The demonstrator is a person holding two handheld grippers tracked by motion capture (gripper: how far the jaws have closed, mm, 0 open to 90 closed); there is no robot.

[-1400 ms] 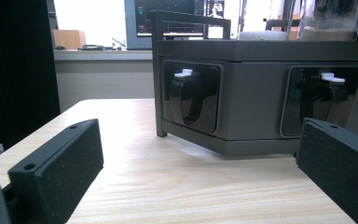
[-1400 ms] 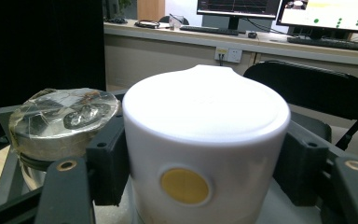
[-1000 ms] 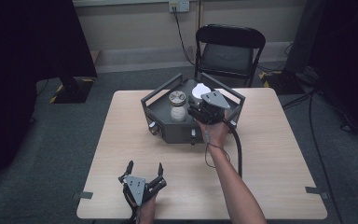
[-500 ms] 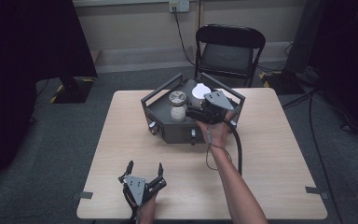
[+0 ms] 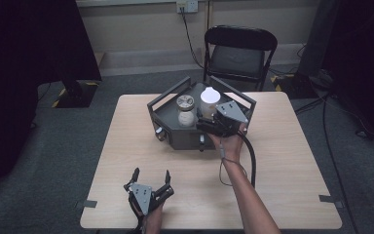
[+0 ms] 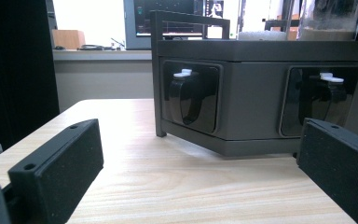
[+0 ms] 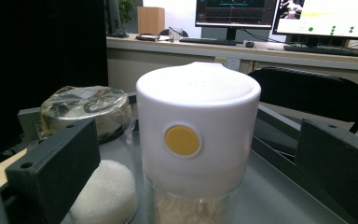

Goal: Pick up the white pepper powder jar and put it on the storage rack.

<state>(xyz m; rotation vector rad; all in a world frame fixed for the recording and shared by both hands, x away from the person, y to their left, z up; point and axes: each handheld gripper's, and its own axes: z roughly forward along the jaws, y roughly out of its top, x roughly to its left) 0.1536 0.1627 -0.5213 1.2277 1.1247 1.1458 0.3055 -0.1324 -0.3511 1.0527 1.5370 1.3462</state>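
- White-capped jar [image 7: 198, 140] stands upright in the dark tray [image 5: 168, 114] at the far middle of the table [image 5: 282, 195], just right of the clear-lidded jar [image 5: 185, 110].
- Right gripper [image 5: 213, 123] has just been opening; its jaws straddle the jar without pressing, so I judge it set down.
- Left gripper [image 5: 151, 176] rests spread and empty near the table's front edge, clear of the work.

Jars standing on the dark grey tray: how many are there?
2. The glass jar with a clear lid stands at the tray's middle; the jar with a white cap and yellow button stands beside it, between the right gripper's open jaws.
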